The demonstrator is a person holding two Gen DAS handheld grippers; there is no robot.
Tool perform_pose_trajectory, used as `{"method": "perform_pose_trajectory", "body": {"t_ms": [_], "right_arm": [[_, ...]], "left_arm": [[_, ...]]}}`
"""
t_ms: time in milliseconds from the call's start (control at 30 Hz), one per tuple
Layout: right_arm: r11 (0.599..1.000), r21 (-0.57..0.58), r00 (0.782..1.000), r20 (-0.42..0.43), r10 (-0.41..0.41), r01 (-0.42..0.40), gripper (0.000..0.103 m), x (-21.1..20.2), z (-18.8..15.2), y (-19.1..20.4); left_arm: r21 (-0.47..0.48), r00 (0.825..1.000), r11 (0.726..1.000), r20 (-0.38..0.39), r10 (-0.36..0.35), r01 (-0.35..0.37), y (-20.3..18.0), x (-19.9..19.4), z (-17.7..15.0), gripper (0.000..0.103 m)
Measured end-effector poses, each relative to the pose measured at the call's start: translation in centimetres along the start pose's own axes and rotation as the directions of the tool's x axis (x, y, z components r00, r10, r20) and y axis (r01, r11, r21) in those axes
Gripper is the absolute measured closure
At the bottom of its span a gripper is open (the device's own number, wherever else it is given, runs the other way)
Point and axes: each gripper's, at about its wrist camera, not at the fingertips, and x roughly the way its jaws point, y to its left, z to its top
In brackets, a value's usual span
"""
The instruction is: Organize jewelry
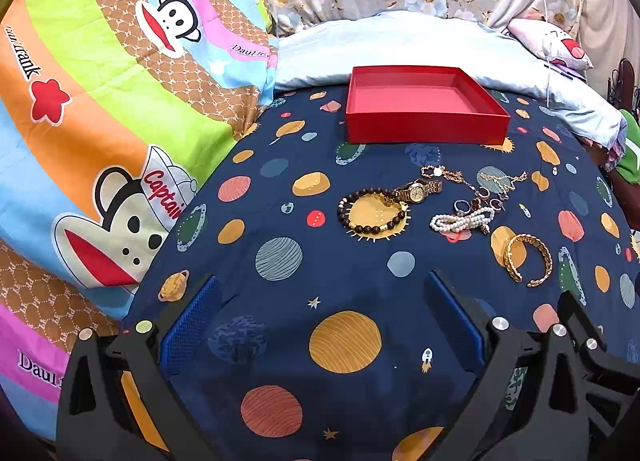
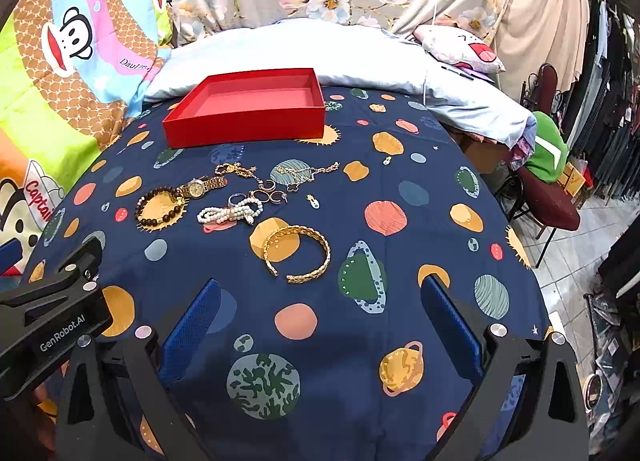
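Two grippers are hovering low over the planet-print bedspread [image 2: 420, 165], and I am keeping both wide apart with nothing between the fingers. Ahead of my right gripper [image 2: 320, 325], closest to its fingertips, the gold cuff bracelet [image 2: 298, 257] is lying flat, its gap facing me. Ahead and to the right of my left gripper [image 1: 320, 321], the dark bead bracelet [image 1: 372, 211], gold watch [image 1: 418, 191], pearl strand [image 1: 462, 221], rings [image 1: 482, 201] and thin chains [image 1: 502, 177] are clustering loosely. Beyond them all, the red tray [image 1: 426, 123] is waiting empty, presumably as the destination, so I am judging the cuff the natural first pick.
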Motion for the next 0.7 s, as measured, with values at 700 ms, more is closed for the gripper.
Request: {"method": "perform_pose_trajectory", "body": {"t_ms": [700], "right_arm": [[1.0,0.001,1.0,-0.009,0.005,-0.005,0.005,0.4,0.0,0.4]], "left_arm": [[-0.005,1.0,1.0,-0.005,-0.001,0.001,0.9,0.5,0.1,0.005]]}}
